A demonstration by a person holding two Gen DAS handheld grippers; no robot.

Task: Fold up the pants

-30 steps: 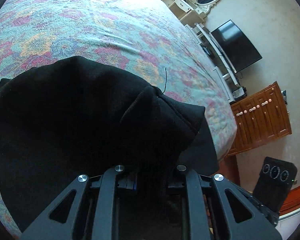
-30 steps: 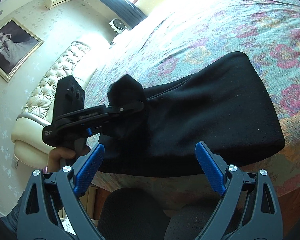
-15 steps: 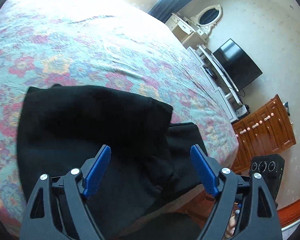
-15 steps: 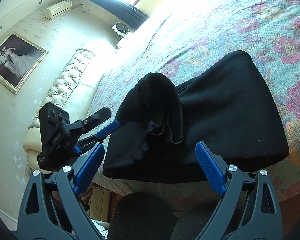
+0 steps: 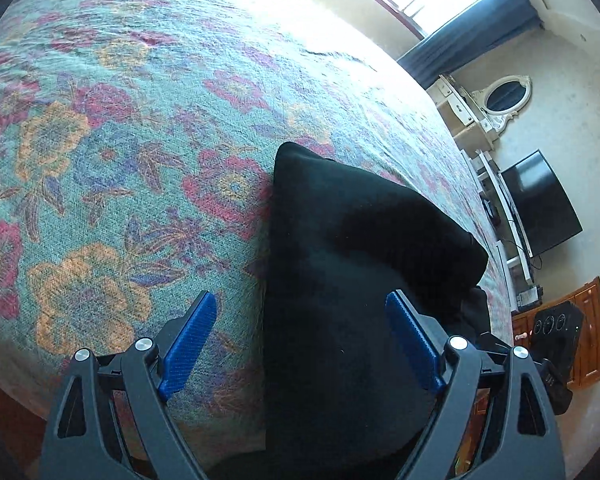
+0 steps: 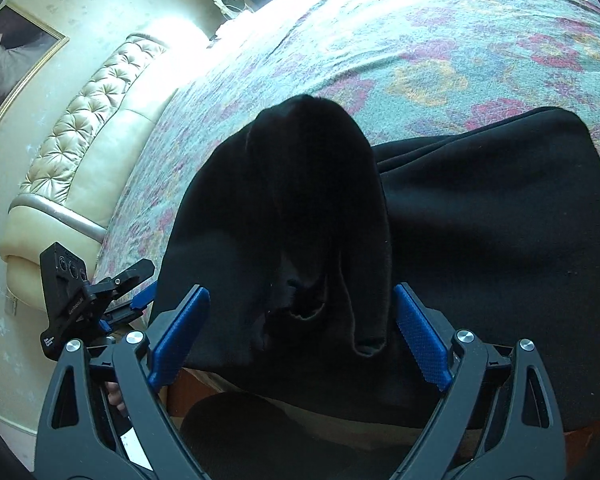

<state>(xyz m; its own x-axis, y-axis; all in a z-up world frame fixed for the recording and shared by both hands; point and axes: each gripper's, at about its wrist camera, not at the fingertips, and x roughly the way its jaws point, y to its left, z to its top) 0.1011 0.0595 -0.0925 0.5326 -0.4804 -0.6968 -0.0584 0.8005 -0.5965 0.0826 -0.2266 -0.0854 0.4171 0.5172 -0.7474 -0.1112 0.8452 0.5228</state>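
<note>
The black pants lie folded at the near edge of the bed, also in the right wrist view. A rumpled end of the pants lies folded over the rest on its left part. My left gripper is open and empty, its blue pads either side of the pants' left edge. It also shows in the right wrist view at the pants' left side. My right gripper is open and empty, just in front of the rumpled end.
The floral bedspread covers the bed. A tufted cream headboard stands at the left. A TV, a dresser with an oval mirror and a wooden cabinet line the wall to the right.
My left gripper let go of the pants' end, opened and drew back to the left. The released end now lies folded over the pants. My right gripper moved closer.
</note>
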